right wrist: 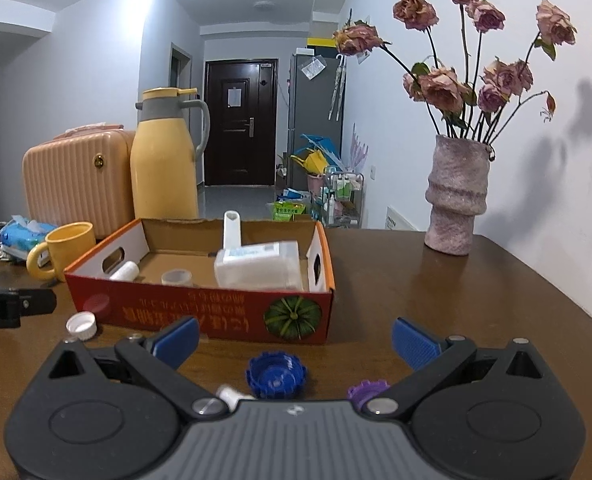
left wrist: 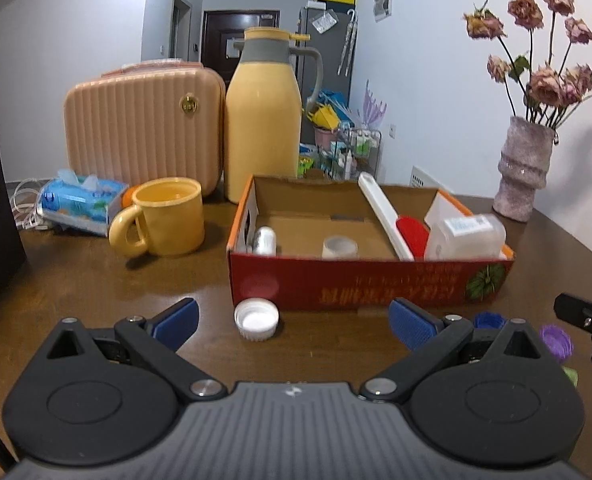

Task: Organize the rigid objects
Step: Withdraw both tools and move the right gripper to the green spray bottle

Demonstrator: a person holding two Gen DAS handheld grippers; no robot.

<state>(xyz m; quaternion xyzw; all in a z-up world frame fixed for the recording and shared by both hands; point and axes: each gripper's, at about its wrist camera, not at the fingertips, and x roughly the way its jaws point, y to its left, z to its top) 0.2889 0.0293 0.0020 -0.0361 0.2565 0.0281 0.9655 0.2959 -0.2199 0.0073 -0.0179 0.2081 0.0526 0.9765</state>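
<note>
A red cardboard box point(left wrist: 355, 284) point(right wrist: 200, 308) stands open on the brown table. In it lie a white-and-red scraper point(left wrist: 387, 220), a clear plastic container point(left wrist: 463, 236) point(right wrist: 260, 266), a tape roll point(left wrist: 339, 247) point(right wrist: 177, 277) and a small silver bottle point(left wrist: 264, 240). A white cap point(left wrist: 256, 319) point(right wrist: 81, 325) lies in front of the box. My left gripper point(left wrist: 294, 322) is open, just behind the white cap. A blue cap point(right wrist: 276, 374) point(left wrist: 489, 320) and a purple cap point(right wrist: 365, 391) point(left wrist: 556, 340) lie before my open right gripper point(right wrist: 296, 340). A small white piece point(right wrist: 232, 394) lies near its left finger.
A yellow mug point(left wrist: 164, 218) point(right wrist: 66, 250), yellow thermos jug point(left wrist: 264, 116) point(right wrist: 164, 160), pink case point(left wrist: 140, 128), and tissue pack point(left wrist: 80, 204) stand left of the box. A vase of dried roses point(left wrist: 523, 168) point(right wrist: 455, 196) stands right, by the wall.
</note>
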